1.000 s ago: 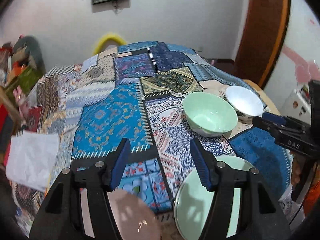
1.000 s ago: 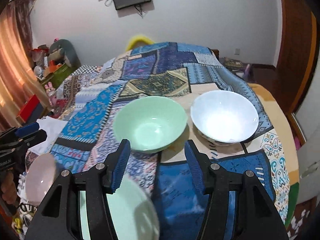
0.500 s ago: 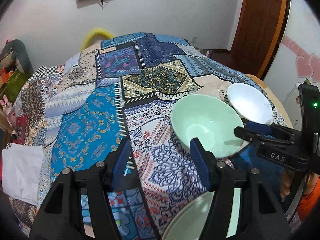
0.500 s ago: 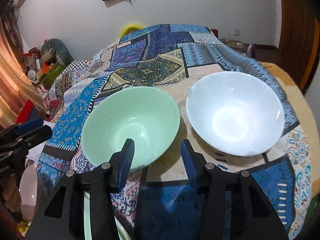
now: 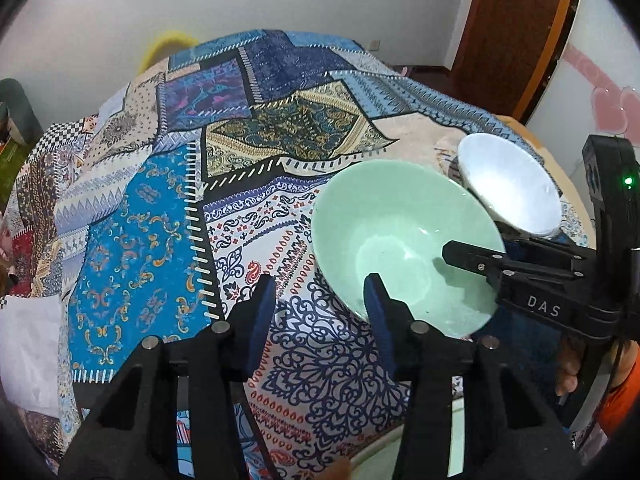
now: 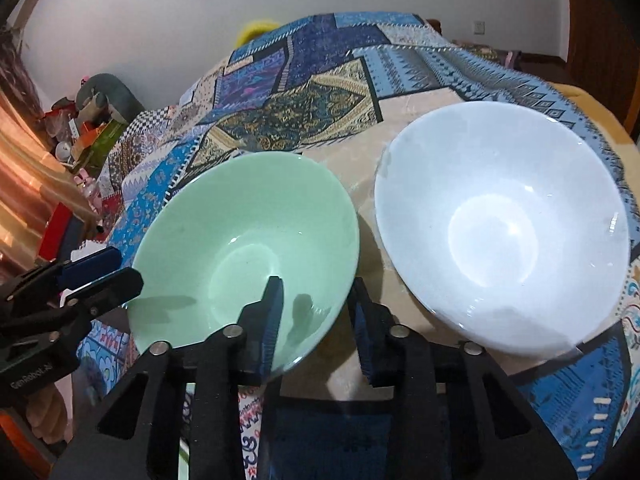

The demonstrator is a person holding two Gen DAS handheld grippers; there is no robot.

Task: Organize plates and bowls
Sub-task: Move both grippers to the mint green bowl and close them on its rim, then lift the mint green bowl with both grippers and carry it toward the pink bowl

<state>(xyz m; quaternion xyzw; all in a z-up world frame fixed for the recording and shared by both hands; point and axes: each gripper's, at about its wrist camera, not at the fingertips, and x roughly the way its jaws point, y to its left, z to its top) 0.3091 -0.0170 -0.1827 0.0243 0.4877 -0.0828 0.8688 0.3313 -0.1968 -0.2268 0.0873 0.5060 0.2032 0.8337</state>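
A pale green bowl (image 5: 404, 240) (image 6: 248, 248) stands on the patchwork cloth, and a white bowl (image 5: 508, 184) (image 6: 504, 220) sits close on its right. My left gripper (image 5: 320, 312) straddles the green bowl's near-left rim, with one blue pad inside and one outside. Its jaws are closing and do not press on the wall. My right gripper (image 6: 316, 312) straddles the bowl's near-right rim in the same way, its jaws closing with a gap still showing. Each gripper also shows in the other's view, the left gripper (image 6: 92, 276) and the right gripper (image 5: 452, 254), at opposite sides of the bowl.
The patchwork cloth (image 5: 152, 240) covers a round table, with bare cloth to the left and behind the bowls. A green plate's edge (image 5: 376, 452) peeks out below my left gripper. Clutter (image 6: 84, 132) lies beyond the table's left side, and a wooden door (image 5: 516, 32) stands at the right.
Both grippers have come forward and down onto the green bowl, and their jaws have narrowed around its rim. The pink and green plates have slid out of the bottom of both views.
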